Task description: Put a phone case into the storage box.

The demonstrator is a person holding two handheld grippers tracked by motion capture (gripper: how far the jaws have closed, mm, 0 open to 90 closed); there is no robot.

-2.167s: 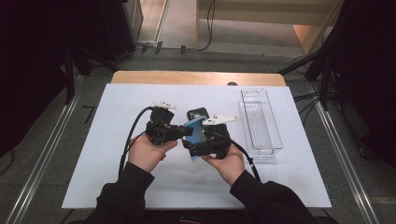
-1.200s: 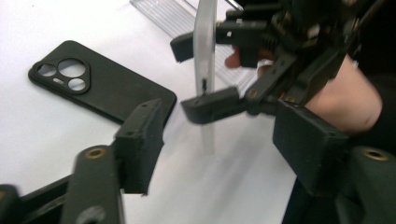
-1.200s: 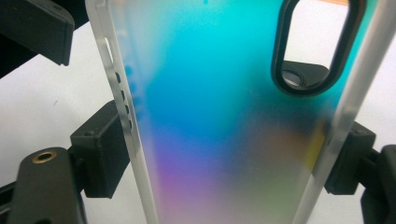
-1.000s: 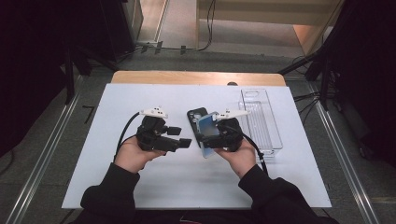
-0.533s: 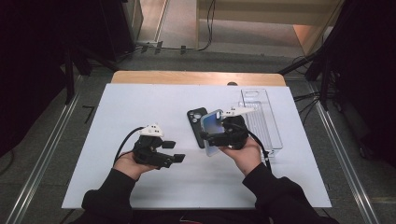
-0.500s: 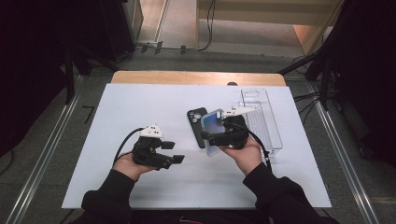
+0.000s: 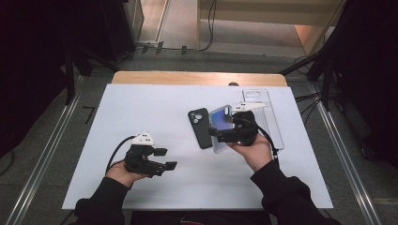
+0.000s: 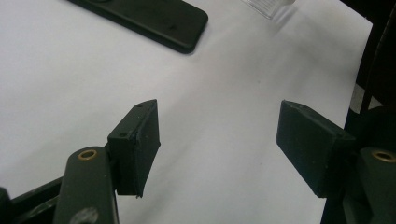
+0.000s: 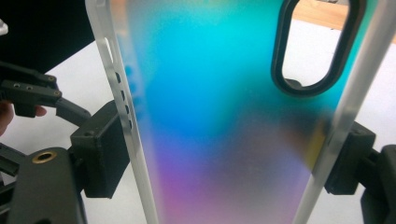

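1. Between the pads of the right hand-held gripper (image 7: 219,134) stands a translucent iridescent blue-to-purple phone case (image 7: 220,127), clamped by its long edges and lifted off the white bench (image 7: 141,108).
2. Just left of that hand-held gripper, a black phone (image 7: 200,127) lies flat.
3. Beyond it rests a clear plastic tray (image 7: 267,117).
4. Well apart, the left hand-held gripper (image 7: 170,165) hovers low, jaws wide, holding nothing.

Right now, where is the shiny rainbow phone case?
The rainbow case is clamped in the right gripper, right of centre in the high view, beside the black phone.
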